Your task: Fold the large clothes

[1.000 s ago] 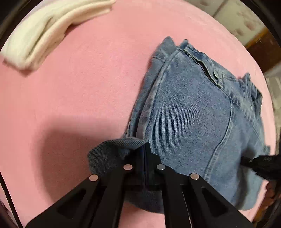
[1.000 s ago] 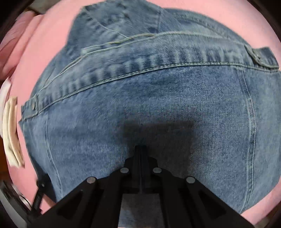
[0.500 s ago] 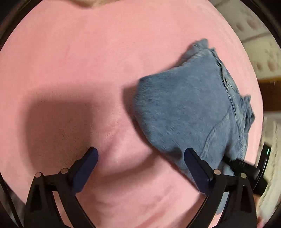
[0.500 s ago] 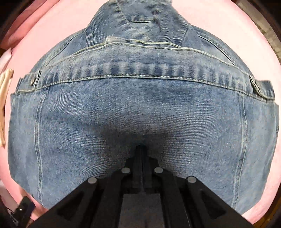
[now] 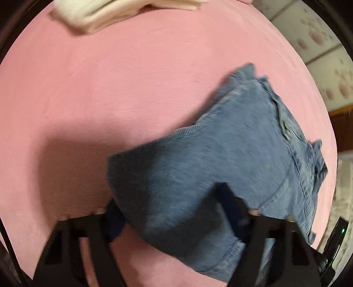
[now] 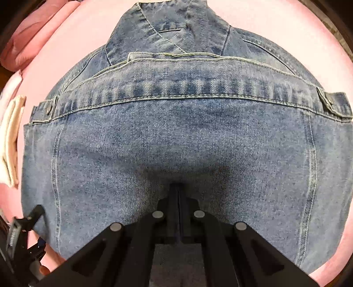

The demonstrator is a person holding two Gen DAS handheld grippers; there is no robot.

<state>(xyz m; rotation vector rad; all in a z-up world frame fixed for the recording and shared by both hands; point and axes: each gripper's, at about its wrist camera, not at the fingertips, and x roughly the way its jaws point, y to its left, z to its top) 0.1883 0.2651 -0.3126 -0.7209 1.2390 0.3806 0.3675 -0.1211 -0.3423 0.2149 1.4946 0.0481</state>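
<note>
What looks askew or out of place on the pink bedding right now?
Little stands out. The folded blue denim jacket lies fairly square, collar just beyond the hem band. The right gripper is shut on its near edge; the left gripper straddles a corner, open. The folded cream cloth sits apart.

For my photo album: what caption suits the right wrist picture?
Closed fingers pinch a folded denim jacket on a pink blanket.

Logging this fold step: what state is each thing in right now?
Denim jacket: folded, lying on the pink cover.
Left hand-held gripper: open, fingers either side of the jacket's corner.
Right hand-held gripper: shut on the jacket's near edge.
White cloth: folded, lying apart.
</note>
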